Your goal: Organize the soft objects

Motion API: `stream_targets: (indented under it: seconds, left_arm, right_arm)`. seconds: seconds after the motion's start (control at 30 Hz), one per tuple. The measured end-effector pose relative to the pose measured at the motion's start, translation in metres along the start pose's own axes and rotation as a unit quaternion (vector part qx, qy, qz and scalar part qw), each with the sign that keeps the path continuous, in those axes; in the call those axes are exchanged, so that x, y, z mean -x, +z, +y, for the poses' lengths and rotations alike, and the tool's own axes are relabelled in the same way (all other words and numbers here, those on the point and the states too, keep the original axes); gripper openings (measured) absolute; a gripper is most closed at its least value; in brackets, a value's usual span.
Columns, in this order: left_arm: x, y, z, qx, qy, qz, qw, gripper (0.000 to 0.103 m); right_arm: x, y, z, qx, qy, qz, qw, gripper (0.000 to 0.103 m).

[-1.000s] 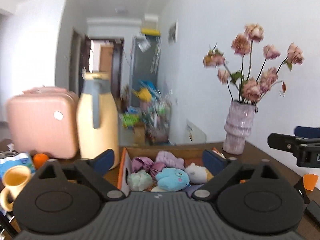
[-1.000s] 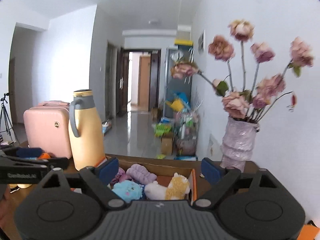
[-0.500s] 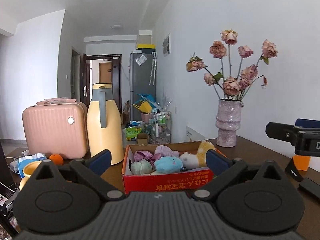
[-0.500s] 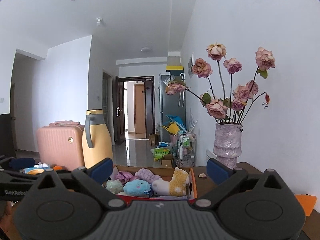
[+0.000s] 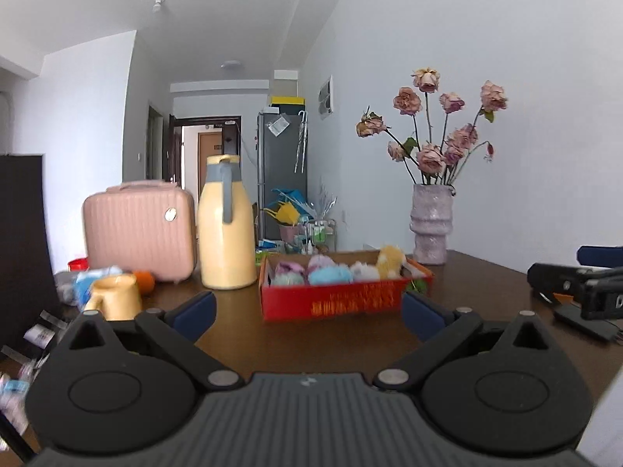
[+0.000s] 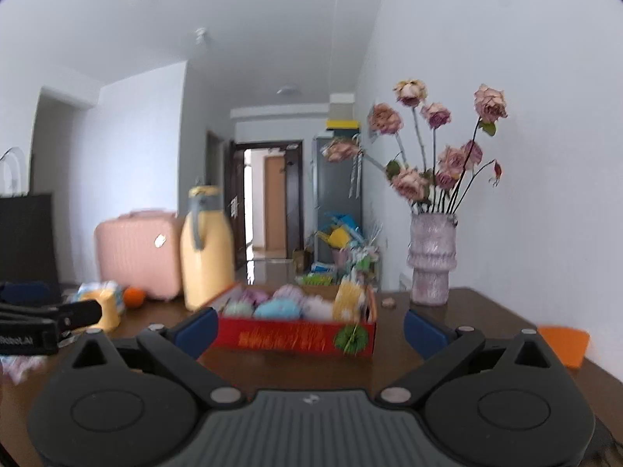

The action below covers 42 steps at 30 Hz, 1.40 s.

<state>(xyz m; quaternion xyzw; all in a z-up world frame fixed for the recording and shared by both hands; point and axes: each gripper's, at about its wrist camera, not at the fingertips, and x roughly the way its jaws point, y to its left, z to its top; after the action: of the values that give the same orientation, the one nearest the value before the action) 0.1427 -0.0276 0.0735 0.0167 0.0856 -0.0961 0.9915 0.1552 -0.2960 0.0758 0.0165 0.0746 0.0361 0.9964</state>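
Observation:
A red cardboard box (image 5: pixel 335 303) sits on the brown table and holds several small plush toys: purple, blue (image 5: pixel 330 274), white and a yellow one (image 5: pixel 389 258). The box also shows in the right wrist view (image 6: pixel 296 336), with the blue plush (image 6: pixel 278 308) and yellow plush (image 6: pixel 347 299) inside. My left gripper (image 5: pixel 307 315) is open and empty, well short of the box. My right gripper (image 6: pixel 309 329) is open and empty, level with the box's front. Each gripper shows at the edge of the other's view.
A yellow thermos jug (image 5: pixel 225 225) and a pink case (image 5: pixel 138 229) stand left of the box. A vase of dried roses (image 5: pixel 431 229) stands at the back right. A yellow mug (image 5: pixel 115 297) and an orange (image 5: pixel 145 281) lie at the left. An orange card (image 6: pixel 564 344) lies at the right.
Both grippers have pulled back and away from the box, which now looks smaller and farther. Both stayed open and empty.

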Motion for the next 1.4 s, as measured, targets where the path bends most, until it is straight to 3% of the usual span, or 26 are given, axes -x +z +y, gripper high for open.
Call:
stream_targets:
  seconds: [0.13, 0.2, 0.27, 0.33, 0.5, 1.4]
  left_arm:
    - [0.06, -0.02, 0.006, 0.024, 0.004, 0.009, 0.9997, 0.103]
    - [0.089, -0.033, 0.006, 0.014, 0.01, 0.003, 0.9998, 0.103]
    - [0.114, -0.045, 0.005, 0.004, 0.02, 0.006, 0.9998, 0.103]
    - [0.127, -0.052, 0.003, -0.012, 0.013, 0.012, 0.9998, 0.103]
    - [0.132, -0.048, 0.003, -0.001, 0.018, 0.01, 0.9998, 0.103]
    - [0.133, -0.045, 0.006, -0.001, 0.026, 0.006, 0.9996, 0.103]
  right_arm:
    - [0.047, -0.025, 0.015, 0.013, 0.013, 0.014, 1.0, 0.103]
    - [0.073, -0.041, 0.023, -0.009, 0.017, 0.033, 0.999, 0.103]
    - [0.097, -0.056, 0.031, -0.003, 0.034, 0.038, 0.999, 0.103]
    - [0.117, -0.069, 0.042, 0.014, 0.024, 0.044, 0.999, 0.103]
    - [0.136, -0.078, 0.055, 0.011, 0.034, 0.055, 0.998, 0.103]
    - [0.133, -0.075, 0.049, -0.019, 0.021, 0.043, 0.999, 0.103]
